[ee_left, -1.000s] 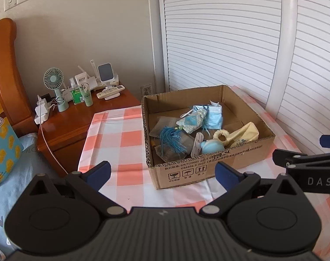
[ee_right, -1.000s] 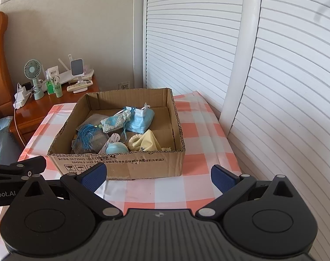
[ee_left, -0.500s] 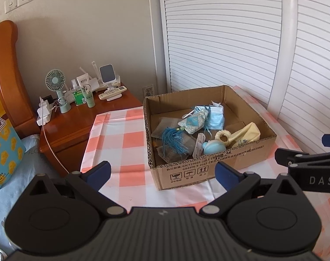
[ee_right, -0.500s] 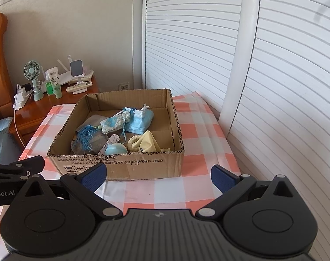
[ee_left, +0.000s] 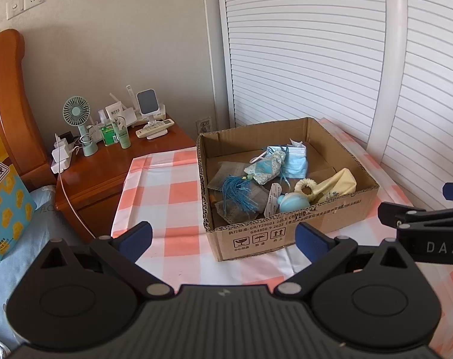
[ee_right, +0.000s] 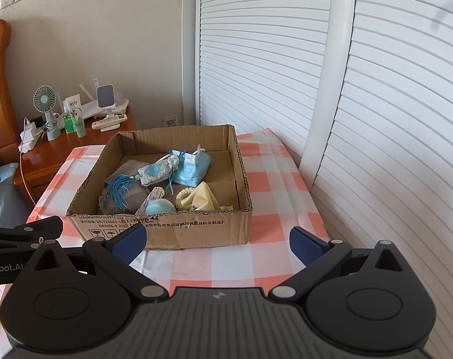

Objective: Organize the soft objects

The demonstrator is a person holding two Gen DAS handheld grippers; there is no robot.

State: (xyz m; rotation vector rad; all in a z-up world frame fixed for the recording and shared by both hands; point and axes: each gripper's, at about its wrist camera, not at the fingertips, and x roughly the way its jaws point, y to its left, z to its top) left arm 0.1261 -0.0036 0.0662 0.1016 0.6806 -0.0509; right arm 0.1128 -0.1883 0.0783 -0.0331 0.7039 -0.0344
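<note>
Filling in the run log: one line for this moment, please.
left hand-held gripper: open, empty | right hand-held gripper: open, empty | cardboard box: on checked tablecloth, soft items inside | grasp: not yet made

Corrugated cardboard box (ee_left: 286, 233), matt; glossy wood nightstand (ee_left: 106, 173); smooth checked tablecloth (ee_right: 274, 179); cloth pouch (ee_right: 159, 170).

Over the last second the left claw (ee_left: 223, 236) drew back and swung slightly left: the cardboard box (ee_left: 286, 233) sat a little lower and more rightward in its view, and more of the nightstand (ee_left: 106, 173) came in. The right claw (ee_right: 216, 240) eased back slightly, its box (ee_right: 166, 230) edging right.
</note>
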